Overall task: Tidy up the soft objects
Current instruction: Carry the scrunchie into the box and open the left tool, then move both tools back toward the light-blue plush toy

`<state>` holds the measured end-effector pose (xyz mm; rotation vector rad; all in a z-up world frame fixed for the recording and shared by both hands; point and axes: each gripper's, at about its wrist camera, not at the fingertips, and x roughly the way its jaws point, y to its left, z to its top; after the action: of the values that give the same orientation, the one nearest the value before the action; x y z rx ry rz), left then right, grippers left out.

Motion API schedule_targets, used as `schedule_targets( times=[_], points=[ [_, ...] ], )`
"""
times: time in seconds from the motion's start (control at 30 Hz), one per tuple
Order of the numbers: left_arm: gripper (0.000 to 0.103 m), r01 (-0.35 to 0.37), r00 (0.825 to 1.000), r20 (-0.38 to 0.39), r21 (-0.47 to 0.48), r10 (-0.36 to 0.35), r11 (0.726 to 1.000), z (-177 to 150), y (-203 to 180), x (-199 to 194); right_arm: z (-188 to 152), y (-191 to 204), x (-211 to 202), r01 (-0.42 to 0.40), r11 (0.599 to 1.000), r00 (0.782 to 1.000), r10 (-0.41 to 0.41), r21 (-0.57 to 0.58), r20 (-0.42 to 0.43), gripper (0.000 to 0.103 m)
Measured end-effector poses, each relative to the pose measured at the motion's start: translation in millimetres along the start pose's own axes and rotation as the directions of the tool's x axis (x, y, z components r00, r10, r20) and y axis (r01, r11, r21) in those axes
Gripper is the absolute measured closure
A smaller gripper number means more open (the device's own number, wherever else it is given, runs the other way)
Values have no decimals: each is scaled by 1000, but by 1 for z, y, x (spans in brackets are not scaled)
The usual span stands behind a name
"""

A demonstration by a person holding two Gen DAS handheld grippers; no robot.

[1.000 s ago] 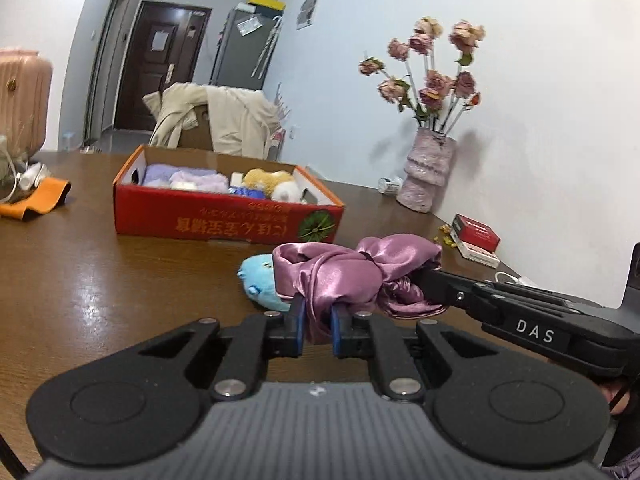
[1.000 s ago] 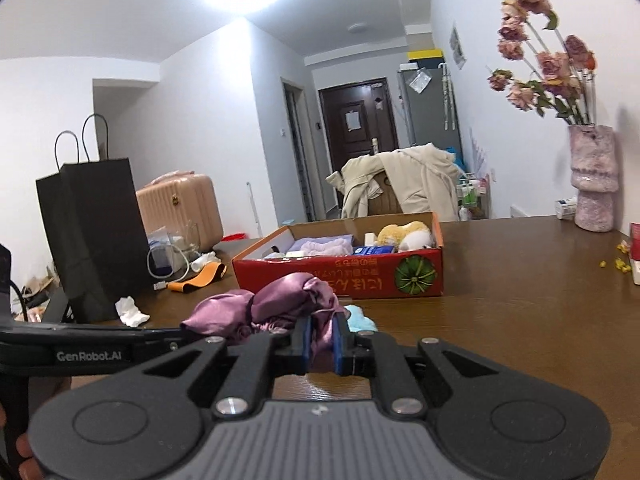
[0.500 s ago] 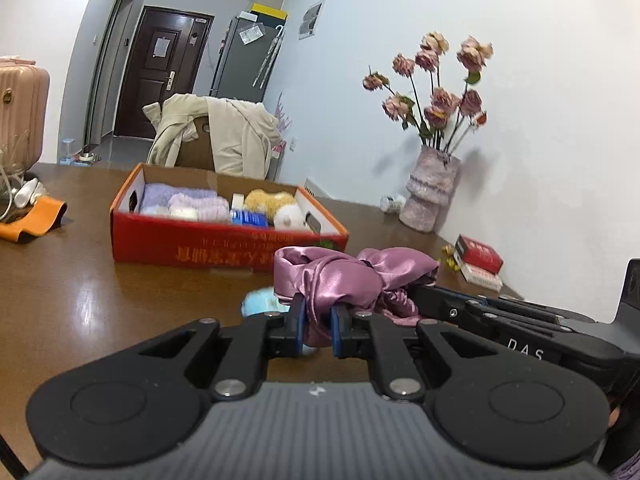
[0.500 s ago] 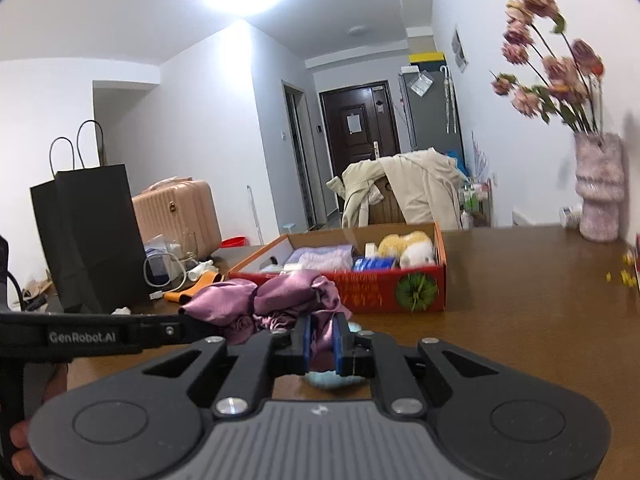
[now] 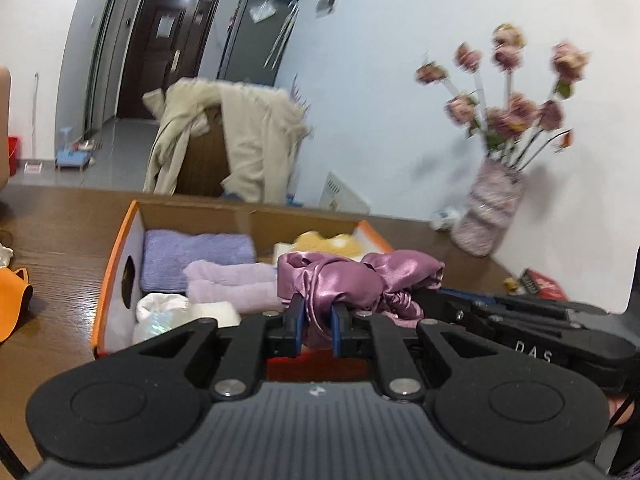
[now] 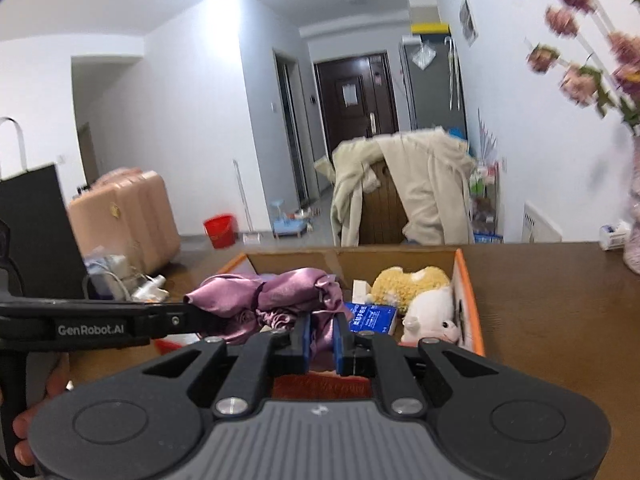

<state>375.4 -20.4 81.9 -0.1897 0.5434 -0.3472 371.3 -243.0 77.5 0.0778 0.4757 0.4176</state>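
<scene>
Both your claws clamp the purple satin cloth (image 5: 340, 280): left claw (image 5: 318, 322), right claw (image 6: 322, 338). The cloth hangs bunched above the near end of the cardboard box (image 6: 466, 292) on the table (image 6: 552, 300).

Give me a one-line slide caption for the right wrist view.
Both grippers, right and left, hold a pink satin cloth over the box of soft toys.

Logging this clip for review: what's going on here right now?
A person holds a tool in each hand, and both the left tool and the right tool are shut on one bunched purple satin cloth. The cloth hangs over the near part of the red cardboard box, which already holds folded towels and plush toys. It is not yet released.
</scene>
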Motion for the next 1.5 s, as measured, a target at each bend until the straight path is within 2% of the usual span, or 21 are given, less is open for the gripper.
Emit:
schedule_targets(
  times=[0.13,0.2,0.27,0.37,0.4,0.63,0.73,0.9,1.03,1.1,1.17,1.23,1.27,1.33,1.5],
  points=[
    [79,-27,999,-30,13,27,1000,-6,22,23,-3,-2,55,26,1000,996,-25,6,-87,91],
    [67,-26,999,-28,-1,26,1000,-9,31,25,-12,0,74,55,998,990,-54,4,-129,87],
    [66,-16,1000,-23,-9,16,1000,-12,38,24,-22,2,89,81,997,984,-81,-8,-161,86],
    [66,-35,999,-5,-21,35,999,-11,44,19,-21,7,88,119,992,982,-125,-48,-145,70],
    [66,-40,999,3,-30,40,999,-9,46,16,-20,7,84,110,993,983,-115,-43,-142,61],
    [63,-48,993,103,-31,51,998,9,42,-25,2,7,36,96,995,994,-98,-36,-47,50],
    [61,-50,992,117,-21,52,999,10,33,-44,5,11,11,96,994,995,-97,-45,-17,42],
    [56,-57,991,126,16,55,998,-3,9,-81,3,21,-39,86,994,996,-85,-64,23,41],
    [44,-57,987,156,70,46,996,-25,-18,-122,-9,29,-83,68,995,996,-64,-67,59,35],
    [32,-69,982,184,107,48,992,-40,-34,-142,-20,32,-105,60,996,996,-56,-68,67,35],
    [25,-83,977,208,133,54,988,-55,-49,-160,-31,35,-124,55,996,996,-51,-66,68,34],
    [23,-86,973,226,159,48,983,-72,-63,-177,-44,39,-141,54,996,996,-49,-68,70,32],
    [18,-86,971,233,165,46,983,-81,-69,-185,-50,41,-149,54,996,996,-50,-64,70,31],
    [9,-77,971,234,156,39,985,-100,-78,-198,-65,46,-166,44,997,997,-39,-66,70,29],
    [7,-71,984,171,77,57,994,-145,-74,-217,-107,51,-198,50,997,997,-47,-59,57,26]
  ],
)
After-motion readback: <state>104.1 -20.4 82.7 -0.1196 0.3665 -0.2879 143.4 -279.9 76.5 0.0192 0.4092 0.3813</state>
